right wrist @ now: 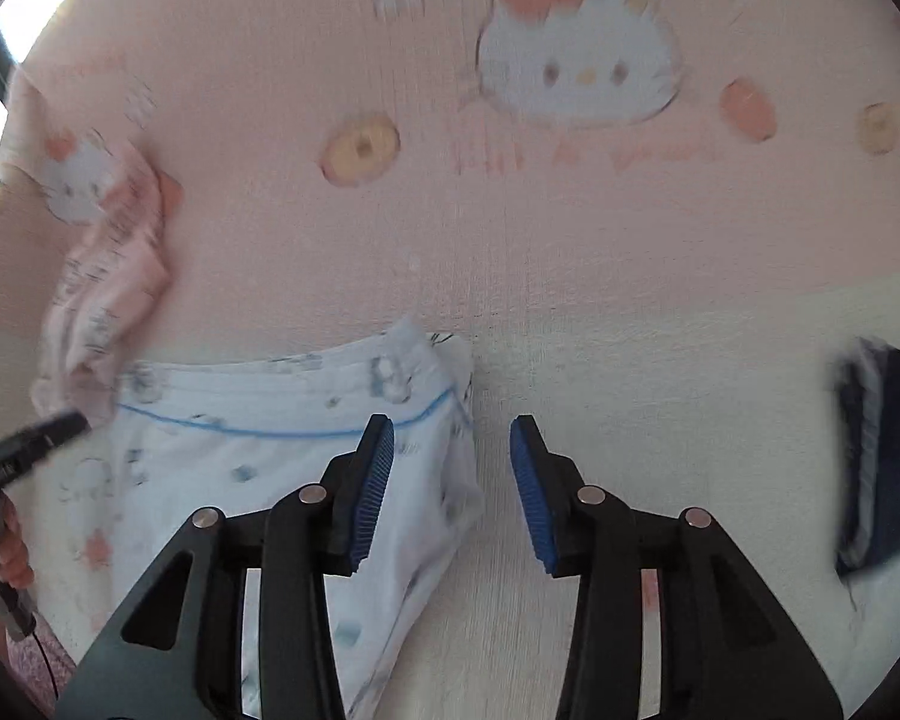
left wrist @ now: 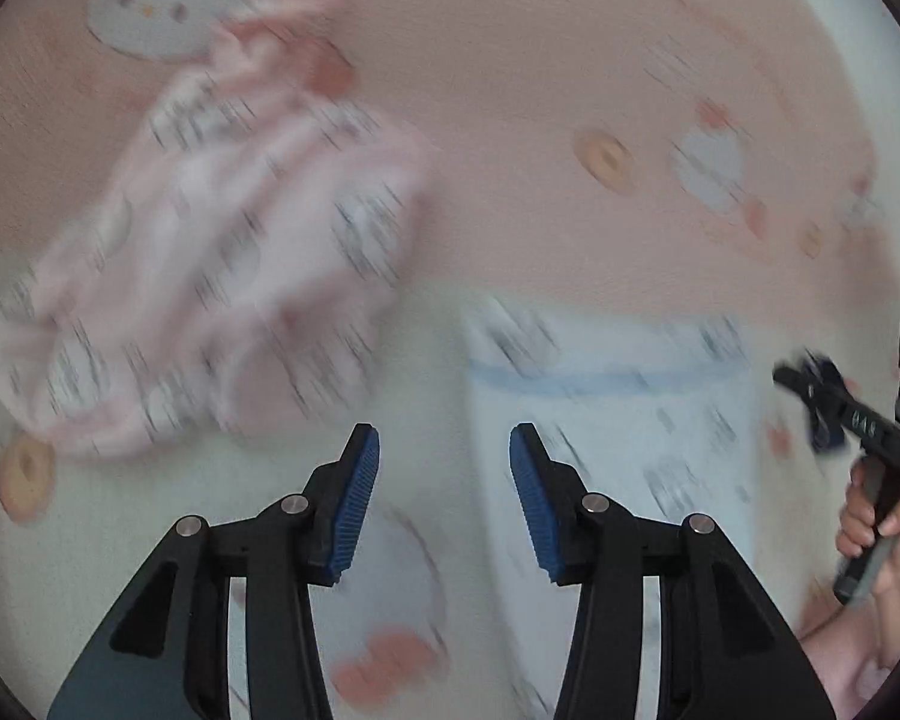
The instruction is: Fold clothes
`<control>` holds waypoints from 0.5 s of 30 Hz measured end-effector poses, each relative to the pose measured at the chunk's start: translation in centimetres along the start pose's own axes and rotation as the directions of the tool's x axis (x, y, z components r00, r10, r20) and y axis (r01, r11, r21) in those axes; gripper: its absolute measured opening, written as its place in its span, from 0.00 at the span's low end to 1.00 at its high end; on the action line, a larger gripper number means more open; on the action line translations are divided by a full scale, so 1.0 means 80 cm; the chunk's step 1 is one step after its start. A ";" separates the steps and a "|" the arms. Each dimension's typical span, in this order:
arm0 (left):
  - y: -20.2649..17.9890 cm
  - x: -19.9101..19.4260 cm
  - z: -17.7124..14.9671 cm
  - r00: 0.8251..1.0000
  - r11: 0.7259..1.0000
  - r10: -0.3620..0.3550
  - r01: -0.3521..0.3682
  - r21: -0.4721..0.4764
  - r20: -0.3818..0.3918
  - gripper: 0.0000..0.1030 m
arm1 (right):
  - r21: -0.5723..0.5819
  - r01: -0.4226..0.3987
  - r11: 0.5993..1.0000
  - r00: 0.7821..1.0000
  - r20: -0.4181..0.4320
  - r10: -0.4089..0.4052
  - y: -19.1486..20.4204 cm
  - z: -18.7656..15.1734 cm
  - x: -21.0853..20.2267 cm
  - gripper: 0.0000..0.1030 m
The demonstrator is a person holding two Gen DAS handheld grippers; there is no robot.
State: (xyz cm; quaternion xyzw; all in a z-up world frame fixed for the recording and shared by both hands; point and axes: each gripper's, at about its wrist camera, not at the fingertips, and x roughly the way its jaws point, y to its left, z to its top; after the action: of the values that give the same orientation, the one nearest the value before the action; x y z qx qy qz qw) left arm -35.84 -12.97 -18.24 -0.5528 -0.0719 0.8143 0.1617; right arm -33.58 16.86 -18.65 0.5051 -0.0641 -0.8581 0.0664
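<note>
Lying crumpled at the far left of the bedsheet (left wrist: 540, 60), the pink garment (left wrist: 210, 276) was a loose heap of thin printed cloth, blurred in the left wrist view. It looked light and limp, so I judged it would sag and slide unless pinched through a hem or a seam. To its right lay the white garment (right wrist: 270, 450), flatter, with a blue line running across it below a banded upper edge that seemed to be a waistband. That firmer band, near its right corner, looked like the best place to take hold, since the soft body below would simply bunch. The left gripper (left wrist: 444, 492) hung above the sheet between the two garments, its blue pads spread wide with nothing between them. The right gripper (right wrist: 450, 486) hovered over the white garment's right edge, jaws equally wide and empty, one pad above the cloth and the other above bare sheet. Farther right, a dark folded item (right wrist: 888, 456) lay well apart from both.
</note>
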 end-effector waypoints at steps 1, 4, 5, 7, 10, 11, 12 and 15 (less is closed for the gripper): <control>-0.013 0.000 -0.016 1.000 1.000 0.005 -0.004 0.011 -0.026 0.46 | 0.002 -0.006 1.000 1.000 0.004 0.006 0.005 -0.015 -0.017 0.40; -0.032 -0.010 -0.064 0.995 1.000 0.020 -0.021 -0.004 -0.101 0.46 | -0.035 -0.064 0.997 0.995 -0.079 0.061 0.021 -0.079 -0.048 0.40; -0.038 -0.014 -0.081 0.992 1.000 0.022 -0.024 -0.020 -0.127 0.46 | -0.071 -0.061 0.996 0.994 -0.099 0.054 0.033 -0.105 -0.054 0.40; -0.043 -0.023 -0.114 0.988 0.998 0.016 -0.024 -0.052 -0.151 0.46 | -0.144 -0.053 0.988 0.991 -0.132 0.034 0.055 -0.157 -0.068 0.40; -0.044 -0.041 -0.169 0.987 0.995 -0.009 -0.007 -0.099 -0.159 0.46 | -0.206 -0.039 0.978 0.987 -0.161 0.006 0.072 -0.230 -0.078 0.40; -0.043 -0.046 -0.186 0.986 0.994 -0.025 0.006 -0.113 -0.164 0.46 | -0.210 -0.042 0.977 0.985 -0.173 0.005 0.072 -0.249 -0.082 0.40; -0.044 -0.048 -0.200 0.984 0.992 -0.051 0.030 -0.127 -0.171 0.46 | -0.211 -0.057 0.976 0.983 -0.183 0.017 0.069 -0.262 -0.088 0.40; -0.049 -0.055 -0.230 0.975 0.979 -0.137 0.107 -0.171 -0.174 0.46 | -0.260 -0.101 0.960 0.980 -0.192 0.051 0.078 -0.294 -0.099 0.50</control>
State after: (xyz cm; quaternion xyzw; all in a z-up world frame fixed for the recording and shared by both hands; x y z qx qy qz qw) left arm -16.66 -11.94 -20.18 -0.6319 -0.1559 0.7393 0.1726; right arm -8.83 11.16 -22.07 0.5656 0.0398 -0.8053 0.1729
